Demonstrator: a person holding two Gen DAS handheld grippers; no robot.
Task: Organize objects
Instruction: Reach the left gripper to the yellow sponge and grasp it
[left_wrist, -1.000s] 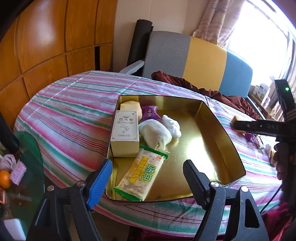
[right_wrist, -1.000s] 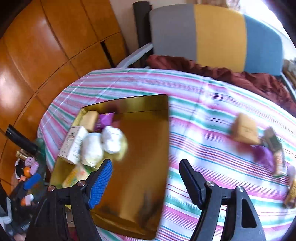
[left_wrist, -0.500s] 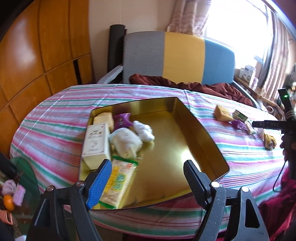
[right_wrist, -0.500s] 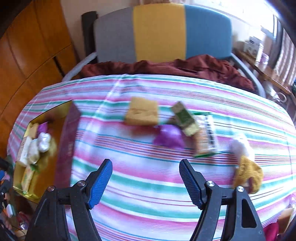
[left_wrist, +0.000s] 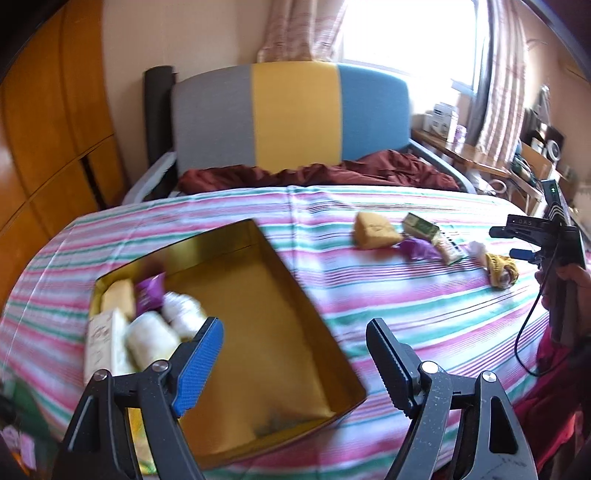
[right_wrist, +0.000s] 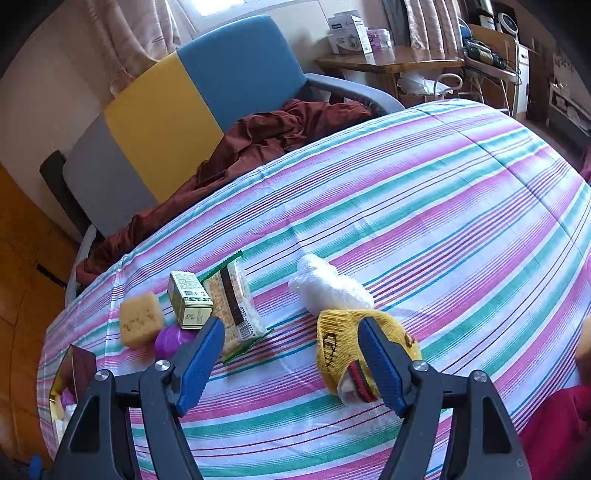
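You are in a lived-in home, in what looks like a bedroom or sitting room. Take the armchair (left_wrist: 295, 110) as your landmark, its back panelled in grey, yellow and blue, with a dark red blanket (left_wrist: 317, 173) heaped on its seat. Behind it hang patterned curtains (left_wrist: 295, 29) beside a bright window (left_wrist: 406, 33). To its left stand orange wooden cupboard doors (left_wrist: 48, 122). To its right a small wooden side table (right_wrist: 388, 61) carries cartons and bottles. In front of the armchair a striped pink, green and white cloth (right_wrist: 424, 221) covers the surface where you work, strewn with snacks and household bits.
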